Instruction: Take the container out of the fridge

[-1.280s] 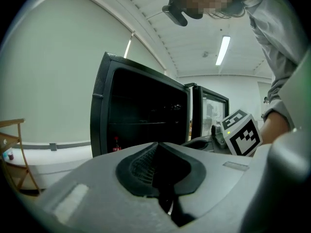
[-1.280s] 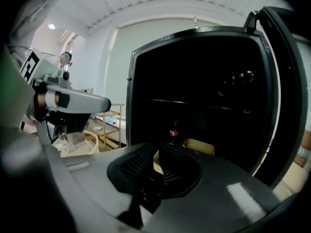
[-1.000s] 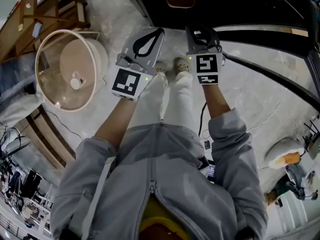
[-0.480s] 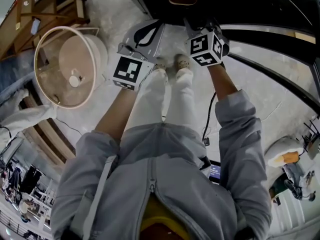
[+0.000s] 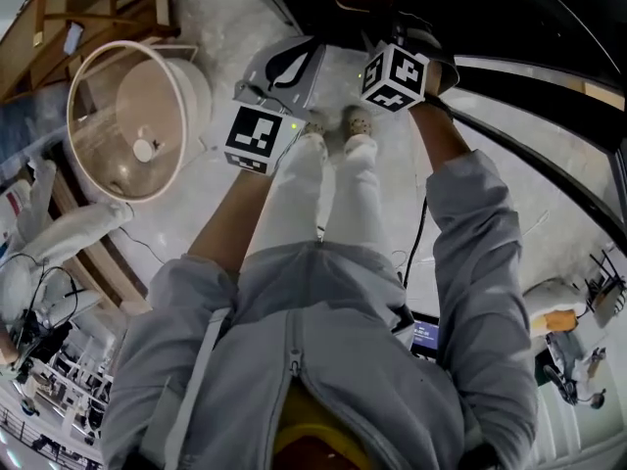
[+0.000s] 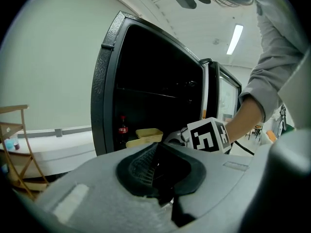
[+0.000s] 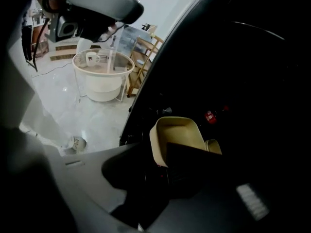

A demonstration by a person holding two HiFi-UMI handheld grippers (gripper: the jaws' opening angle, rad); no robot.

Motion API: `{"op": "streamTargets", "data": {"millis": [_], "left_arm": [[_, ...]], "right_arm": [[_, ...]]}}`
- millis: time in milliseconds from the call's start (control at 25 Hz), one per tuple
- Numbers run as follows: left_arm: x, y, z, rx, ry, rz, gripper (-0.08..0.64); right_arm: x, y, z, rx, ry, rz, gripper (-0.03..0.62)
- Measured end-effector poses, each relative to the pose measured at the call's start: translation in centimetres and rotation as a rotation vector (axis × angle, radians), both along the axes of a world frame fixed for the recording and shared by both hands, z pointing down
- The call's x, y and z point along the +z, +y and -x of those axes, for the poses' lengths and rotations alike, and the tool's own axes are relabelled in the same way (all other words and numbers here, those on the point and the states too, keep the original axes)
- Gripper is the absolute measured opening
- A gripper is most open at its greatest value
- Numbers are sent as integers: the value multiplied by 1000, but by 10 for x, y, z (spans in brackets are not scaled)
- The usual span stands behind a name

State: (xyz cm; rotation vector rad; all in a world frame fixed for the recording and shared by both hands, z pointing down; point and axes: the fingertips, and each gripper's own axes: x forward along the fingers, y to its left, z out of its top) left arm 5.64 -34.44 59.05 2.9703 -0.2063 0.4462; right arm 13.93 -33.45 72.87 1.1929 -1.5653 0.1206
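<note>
Right gripper view: container (image 7: pixel 177 135) (pale yellow) sits inside the dark fridge (image 7: pixel 165 67).

In the head view, both bare forearms reach from the grey sleeves (image 5: pixel 162 360) at 6 o'clock up toward 12. The left forearm (image 5: pixel 230 218) slants toward 1 o'clock. The left gripper (image 5: pixel 309 47), at 11 o'clock in the frame, has its jaw tips together around a teardrop-shaped hollow and grips nothing. The right forearm (image 5: pixel 441 150) runs to the right gripper (image 5: pixel 407 37) near 1 o'clock, whose marker cube (image 5: pixel 395 76) is tilted so two faces show. Its jaws have just been opening and stand apart. The container (image 7: pixel 175 135) shows ahead in their gap, with no pad pressing on it.
</note>
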Motion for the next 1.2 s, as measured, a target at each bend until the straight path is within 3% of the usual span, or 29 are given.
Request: {"op": "streamTargets", "data": {"millis": [600, 720, 1000, 1200], "left_arm": [[-1, -8, 12, -94, -25, 11, 6], [-3, -7, 14, -100, -25, 10, 6], [-13, -1, 20, -99, -25, 0, 6], [-24, 8, 25, -94, -25, -3, 6]], "right_arm": [[55, -4, -18, -214, 199, 269, 140], [53, -6, -20, -224, 233, 279, 36], [32, 2, -4, -238, 210, 253, 15], [3, 20, 27, -187, 94, 217, 15]]}}
